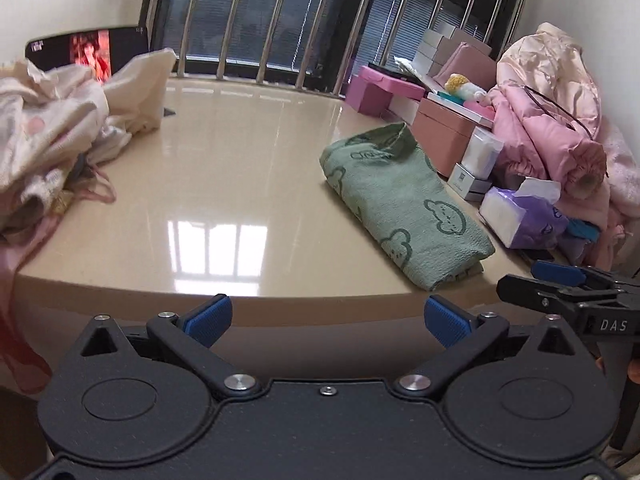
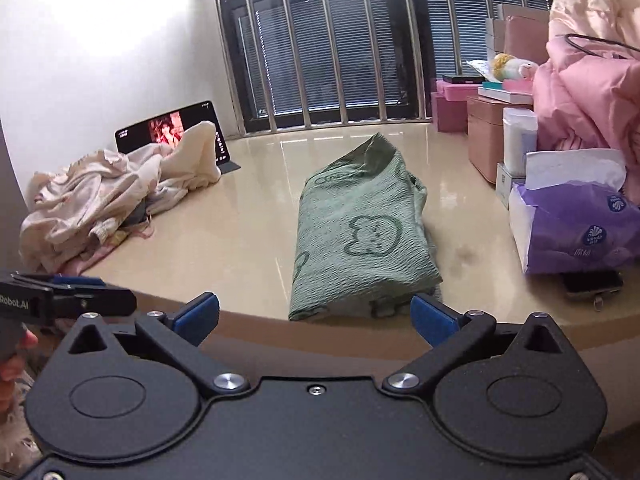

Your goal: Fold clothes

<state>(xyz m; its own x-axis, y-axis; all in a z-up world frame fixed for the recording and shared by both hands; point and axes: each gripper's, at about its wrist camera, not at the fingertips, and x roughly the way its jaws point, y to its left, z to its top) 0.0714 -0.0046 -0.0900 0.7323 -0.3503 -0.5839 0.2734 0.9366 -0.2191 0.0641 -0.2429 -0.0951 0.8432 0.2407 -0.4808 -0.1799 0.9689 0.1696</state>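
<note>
The bench (image 1: pixel 224 160) has an open glossy stretch through its middle, running from the near edge back to the window bars (image 1: pixel 280 20). On the left a clothes heap (image 1: pixel 48 128) crowds that side, spilling over the near edge, with a tablet (image 2: pixel 176 130) propped behind it. A folded green towel (image 2: pixel 360 228) lies right of centre, its near end at the bench edge. Just beside it on the right stand a tissue pack (image 2: pixel 576 228), pink boxes (image 1: pixel 444 136) and a pink quilt (image 1: pixel 560 100), leaving only a narrow lane between towel and clutter. Both grippers sit short of the bench edge, jaws spread, nothing between them.
</note>
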